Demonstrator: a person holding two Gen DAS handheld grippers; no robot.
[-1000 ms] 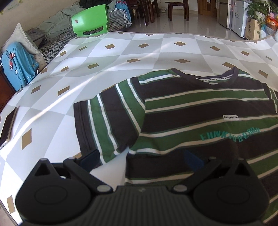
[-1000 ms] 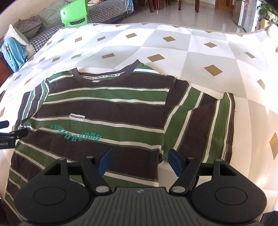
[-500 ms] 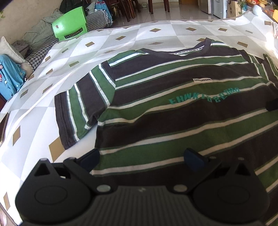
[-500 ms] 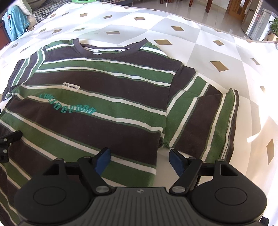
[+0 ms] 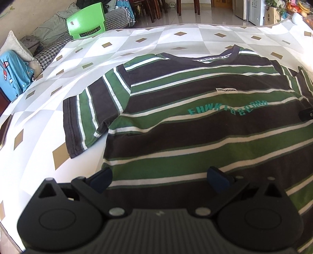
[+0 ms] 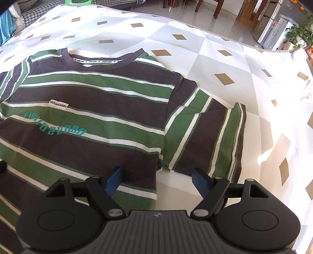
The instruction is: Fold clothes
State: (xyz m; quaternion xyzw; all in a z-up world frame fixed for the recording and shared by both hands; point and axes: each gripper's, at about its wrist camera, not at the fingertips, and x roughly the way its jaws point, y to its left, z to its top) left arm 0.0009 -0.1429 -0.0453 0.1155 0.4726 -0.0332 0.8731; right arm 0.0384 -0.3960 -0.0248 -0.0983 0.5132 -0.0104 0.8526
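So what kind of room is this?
Probably a home living and dining room: a striped T-shirt lies on a cloth-covered table, with a sofa, a green plastic chair and a fridge beyond.

Table under a white cloth with gold diamonds. Striped shirt lies flat on it, front up, sleeves spread. Phone at the cloth's edge, well left of the shirt.

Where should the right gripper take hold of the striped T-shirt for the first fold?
Probably the side edge of the striped T-shirt just below the sleeve. The right gripper is open and already straddles that edge, so come down from above and pinch there.
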